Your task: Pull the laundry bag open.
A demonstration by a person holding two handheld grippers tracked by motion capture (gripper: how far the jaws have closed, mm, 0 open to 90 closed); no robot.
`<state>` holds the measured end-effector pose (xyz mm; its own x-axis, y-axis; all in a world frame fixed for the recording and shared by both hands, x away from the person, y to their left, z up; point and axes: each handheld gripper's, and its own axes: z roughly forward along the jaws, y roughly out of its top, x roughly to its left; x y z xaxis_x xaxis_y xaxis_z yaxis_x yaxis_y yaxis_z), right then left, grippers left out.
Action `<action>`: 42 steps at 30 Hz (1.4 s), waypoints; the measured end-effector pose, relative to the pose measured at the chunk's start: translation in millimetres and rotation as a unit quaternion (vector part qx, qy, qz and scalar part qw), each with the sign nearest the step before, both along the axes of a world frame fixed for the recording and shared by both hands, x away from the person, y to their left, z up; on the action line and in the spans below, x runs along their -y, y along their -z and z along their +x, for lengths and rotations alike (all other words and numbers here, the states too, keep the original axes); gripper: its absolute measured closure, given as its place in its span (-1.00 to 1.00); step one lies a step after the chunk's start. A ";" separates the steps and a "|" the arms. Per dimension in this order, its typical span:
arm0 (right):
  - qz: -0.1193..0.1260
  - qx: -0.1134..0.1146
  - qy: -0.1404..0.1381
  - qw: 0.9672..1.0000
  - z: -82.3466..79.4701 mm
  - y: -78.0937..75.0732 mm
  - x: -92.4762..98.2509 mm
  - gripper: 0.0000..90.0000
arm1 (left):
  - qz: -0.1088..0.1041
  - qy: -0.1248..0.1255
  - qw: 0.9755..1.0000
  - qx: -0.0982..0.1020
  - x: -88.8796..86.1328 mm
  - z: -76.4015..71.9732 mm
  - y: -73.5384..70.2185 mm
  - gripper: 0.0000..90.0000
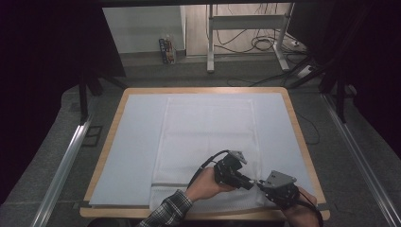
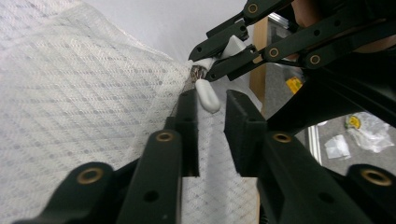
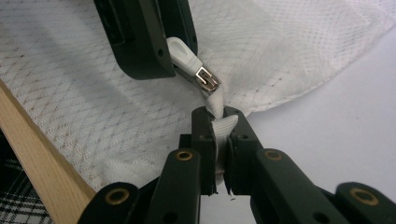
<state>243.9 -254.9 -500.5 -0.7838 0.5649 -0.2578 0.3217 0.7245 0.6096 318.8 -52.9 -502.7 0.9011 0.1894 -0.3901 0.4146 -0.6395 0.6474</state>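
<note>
High view looks down on a white mesh bag (image 1: 208, 137) lying flat on a pale sheet (image 1: 137, 142) over the wooden counter (image 1: 302, 142). The bag has a tiny diamond pattern and a zipper. At its near right corner, the right tongs (image 3: 223, 122) are clenched on a white cloth tab (image 3: 223, 126). The left tongs (image 2: 211, 109) are released around the white zipper pull (image 2: 207, 95). No writing can be read.
</note>
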 end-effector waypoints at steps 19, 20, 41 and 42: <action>-0.010 -0.001 -0.004 1.000 -0.1 1.4 -1.4 0.83 | -0.017 -0.013 0.998 -0.063 -1.3 7.2 6.8 0.74; -0.010 -0.001 -0.004 1.000 -0.1 1.5 -1.4 0.83 | -0.018 -0.011 0.998 -0.065 -1.8 8.5 7.2 0.74; -0.002 -0.004 -0.003 1.000 0.6 1.4 -0.5 0.81 | -0.007 -0.023 0.998 -0.061 -1.7 7.4 6.2 0.89; 0.002 -0.006 -0.002 1.000 0.9 1.1 0.0 0.80 | -0.010 -0.024 0.998 -0.056 -1.2 6.0 5.6 0.93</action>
